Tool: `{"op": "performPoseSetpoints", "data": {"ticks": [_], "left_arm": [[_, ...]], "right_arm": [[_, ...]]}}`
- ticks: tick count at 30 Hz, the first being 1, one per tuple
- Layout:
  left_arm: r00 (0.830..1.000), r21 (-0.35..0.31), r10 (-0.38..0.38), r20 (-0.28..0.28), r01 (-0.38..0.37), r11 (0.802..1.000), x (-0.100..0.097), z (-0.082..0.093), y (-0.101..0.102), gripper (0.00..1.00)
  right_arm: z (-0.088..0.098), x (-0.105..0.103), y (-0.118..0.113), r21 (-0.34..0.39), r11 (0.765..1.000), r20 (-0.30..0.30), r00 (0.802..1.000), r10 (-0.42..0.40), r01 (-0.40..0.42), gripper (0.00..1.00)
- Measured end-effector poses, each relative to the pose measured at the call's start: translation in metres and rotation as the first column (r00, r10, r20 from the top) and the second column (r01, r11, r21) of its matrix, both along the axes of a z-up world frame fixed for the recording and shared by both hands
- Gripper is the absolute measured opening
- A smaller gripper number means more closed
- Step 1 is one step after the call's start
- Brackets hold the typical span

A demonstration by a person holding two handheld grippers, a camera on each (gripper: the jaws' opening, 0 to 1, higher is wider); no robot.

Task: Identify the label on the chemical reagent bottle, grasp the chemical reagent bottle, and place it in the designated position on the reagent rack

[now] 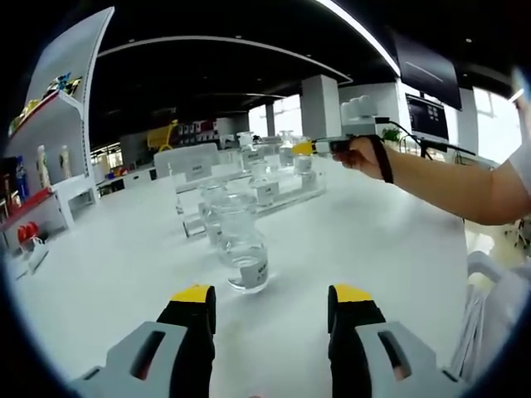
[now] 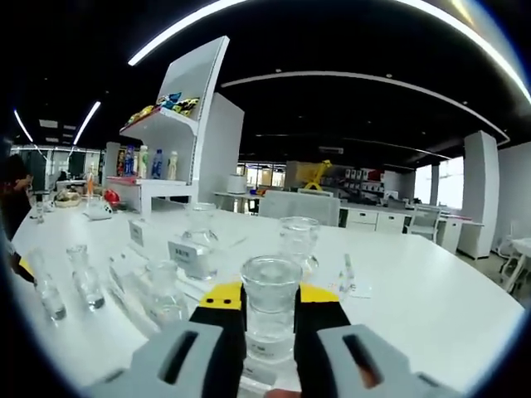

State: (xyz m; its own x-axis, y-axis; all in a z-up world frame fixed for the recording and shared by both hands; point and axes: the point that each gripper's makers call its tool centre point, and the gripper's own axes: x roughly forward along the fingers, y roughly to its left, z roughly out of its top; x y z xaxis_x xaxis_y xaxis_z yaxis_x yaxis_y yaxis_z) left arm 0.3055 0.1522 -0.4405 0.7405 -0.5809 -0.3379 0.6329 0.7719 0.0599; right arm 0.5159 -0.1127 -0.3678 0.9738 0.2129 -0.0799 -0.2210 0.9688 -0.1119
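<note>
Standing by the white lab desk (image 1: 382, 240), going left to right. In the left gripper view the left gripper (image 1: 271, 319) sits low at 6 o'clock, its black fingers with yellow tips (image 1: 192, 308) spread wide with nothing between them. Just ahead at 12 o'clock of those fingers stands a clear glass reagent bottle with a small white label (image 1: 244, 253), well short of being grabbed. Beyond it there's a clear acrylic reagent rack (image 1: 278, 199) with more glass bottles and label cards. Over at 2 o'clock a person's hand (image 1: 362, 154) holds the right gripper out above the rack.

In the right gripper view the right gripper (image 2: 270, 308) has its fingers closed snug on a clear glass reagent bottle with an open wide mouth (image 2: 270, 307), held upright above the desk, with the rack's other bottles around 9 to 12 o'clock.

My guess on handling: these are rigid, smooth glass, so slippery and breakable, and likely a bit weighty for the size. I'd pinch across the straight body below the shoulder, not the rim, and set it down gently.
</note>
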Motion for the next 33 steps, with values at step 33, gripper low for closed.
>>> {"op": "performPoseSetpoints", "data": {"ticks": [33], "left_arm": [[1.0, -0.004, 0.007, 0.008, -0.007, 1.0, 0.003, 0.003, 0.004, 0.55]], "right_arm": [[-0.046, 0.003, -0.002, 0.011, 1.0, -0.129, 0.991, -0.019, 0.021, 0.21]]}}
